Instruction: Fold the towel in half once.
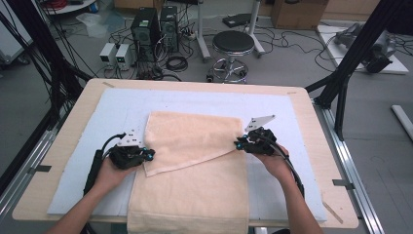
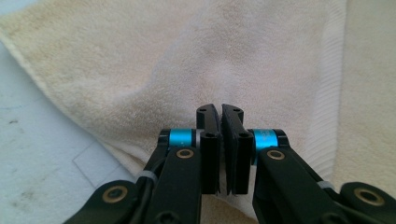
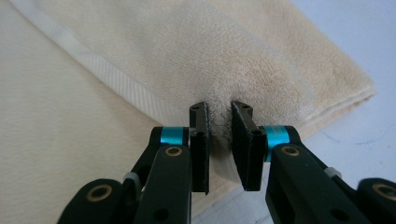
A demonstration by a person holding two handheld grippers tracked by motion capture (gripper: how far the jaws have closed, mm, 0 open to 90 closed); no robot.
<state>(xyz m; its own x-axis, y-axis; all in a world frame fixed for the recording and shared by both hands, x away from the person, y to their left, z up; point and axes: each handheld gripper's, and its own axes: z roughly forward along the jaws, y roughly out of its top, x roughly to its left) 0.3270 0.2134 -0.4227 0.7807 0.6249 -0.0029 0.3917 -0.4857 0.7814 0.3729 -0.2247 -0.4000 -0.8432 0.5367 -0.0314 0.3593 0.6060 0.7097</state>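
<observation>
Gripping a cream towel (image 1: 190, 165) at both sides, you work at a counter (image 1: 311, 105) covered by a pale blue sheet (image 1: 122, 105). Your left claw (image 1: 146, 155) pinches the towel's left edge, its jaws pressed almost together on the terry cloth in the left gripper view (image 2: 219, 112). Your right claw (image 1: 239, 144) bites the right edge, and in the right gripper view (image 3: 219, 112) a tuft of pile bunches between jaws held slightly apart. The towel lies in the middle of the sheet, its near end hanging over the counter's front edge; the far part is folded back toward you, its hem running slantwise from the right claw down to the left. Your hands (image 1: 109, 173) hold the claws low, just above the sheet. A stool (image 1: 233, 44) stands on the floor beyond the counter.
</observation>
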